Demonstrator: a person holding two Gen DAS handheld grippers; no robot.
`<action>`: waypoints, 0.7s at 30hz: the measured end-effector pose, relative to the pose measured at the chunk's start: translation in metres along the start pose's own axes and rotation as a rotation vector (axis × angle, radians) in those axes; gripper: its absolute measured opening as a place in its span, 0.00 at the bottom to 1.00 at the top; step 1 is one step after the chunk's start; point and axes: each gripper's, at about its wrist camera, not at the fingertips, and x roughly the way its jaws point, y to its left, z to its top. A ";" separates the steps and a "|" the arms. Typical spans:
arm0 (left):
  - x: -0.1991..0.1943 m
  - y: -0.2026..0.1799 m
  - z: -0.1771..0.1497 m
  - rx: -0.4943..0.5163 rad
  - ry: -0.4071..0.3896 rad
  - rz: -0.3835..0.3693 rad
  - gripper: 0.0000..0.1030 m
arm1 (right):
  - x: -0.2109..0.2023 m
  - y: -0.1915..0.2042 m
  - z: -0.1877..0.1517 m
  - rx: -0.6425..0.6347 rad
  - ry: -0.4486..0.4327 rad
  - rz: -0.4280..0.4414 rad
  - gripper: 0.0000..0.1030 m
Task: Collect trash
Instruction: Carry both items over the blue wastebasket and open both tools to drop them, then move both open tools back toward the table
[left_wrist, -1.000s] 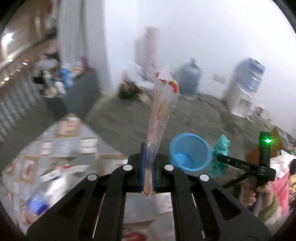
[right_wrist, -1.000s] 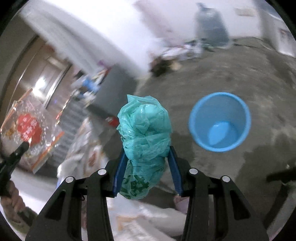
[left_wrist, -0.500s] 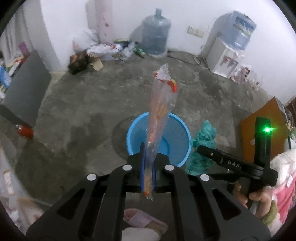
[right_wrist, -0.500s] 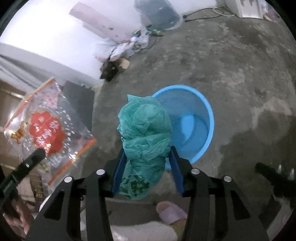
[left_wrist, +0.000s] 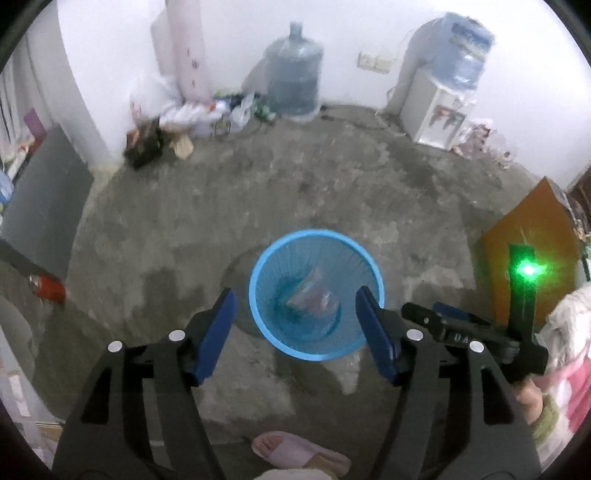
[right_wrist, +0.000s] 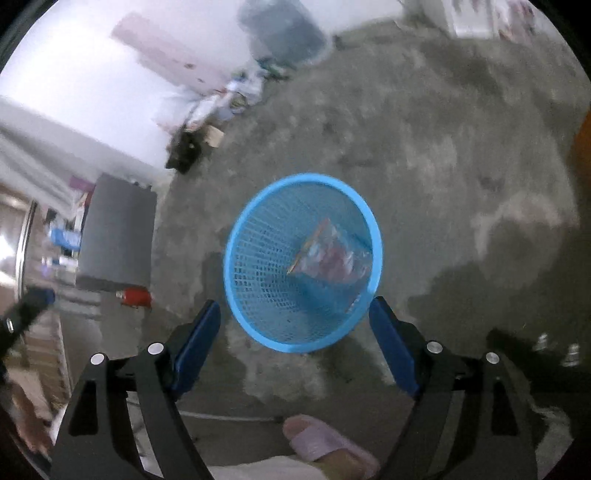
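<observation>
Bare concrete floor runs ahead of both your tongs to a white wall, where a water jug and a dispenser stand far beyond the tips.

Your left tongs point steeply down with the jaws opening and nothing between the blue pads. Just beyond and between those pads sits the blue basket on the floor. A clear wrapper lies at its bottom, free of both tools.

Your right tongs are likewise opening wide and empty, with the basket straight ahead of the tips and the wrapper resting inside against the mesh. From the left view, the right tongs show just to the right of the left pads, close by the basket rim. I cannot make out the green bag for certain in either view.

A pink slipper sits below the tongs, nearer you than the basket.
</observation>
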 end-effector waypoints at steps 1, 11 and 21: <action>-0.010 -0.001 0.000 0.002 -0.016 0.000 0.61 | -0.011 0.009 -0.001 -0.041 -0.025 -0.015 0.78; -0.150 0.016 -0.029 -0.027 -0.134 -0.053 0.71 | -0.123 0.113 -0.033 -0.416 -0.345 -0.156 0.93; -0.327 0.075 -0.134 -0.155 -0.331 0.217 0.76 | -0.201 0.193 -0.088 -0.698 -0.458 0.047 0.93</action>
